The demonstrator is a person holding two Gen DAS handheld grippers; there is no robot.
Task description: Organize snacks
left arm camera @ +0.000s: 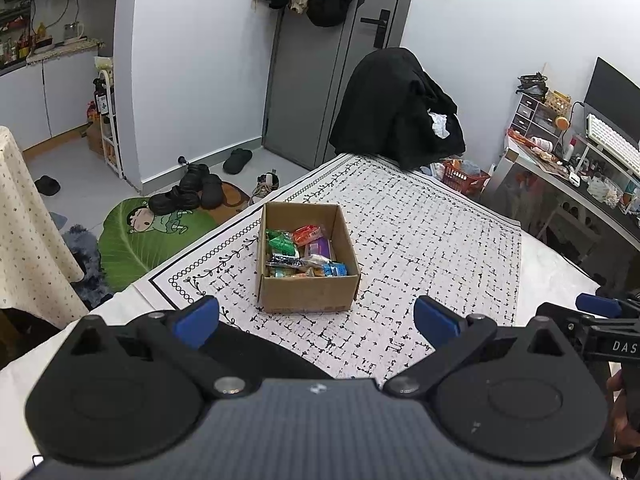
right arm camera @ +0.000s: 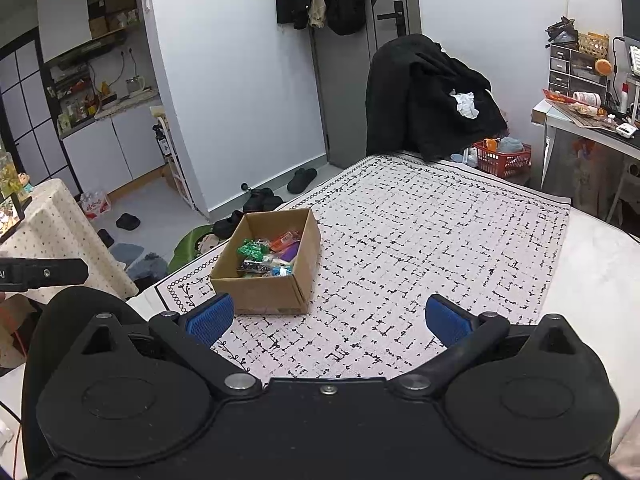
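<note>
**Cardboard box of snacks sits alone on the patterned cloth**

Brown cardboard, open at the top, the small rectangular box (left arm camera: pixel 308 258) stands on a white cloth with a black dash pattern and a vine border (left arm camera: pixel 420 248), which is spread over a bed. The box lies toward the left side of the cloth, close to its bordered edge. Inside it is a loose heap of small wrapped snacks (left arm camera: pixel 302 252): green packets at the far left, an orange one at the far side, a purple one in the middle, blue and dark ones along the near wall. Nothing else rests on the cloth around it.

Both claws hang nearer than the box, above the near part of the cloth, touching nothing. The left claw (left arm camera: pixel 316 320) has its blue-padded fingers spread wide, with the box straight ahead between them. The right claw (right arm camera: pixel 328 318) is likewise spread wide and empty, with the box ahead and to its left.

Beyond the far end of the bed, a chair draped in black clothing (left arm camera: pixel 400 108) stands before a grey door (left arm camera: pixel 320 60).
</note>
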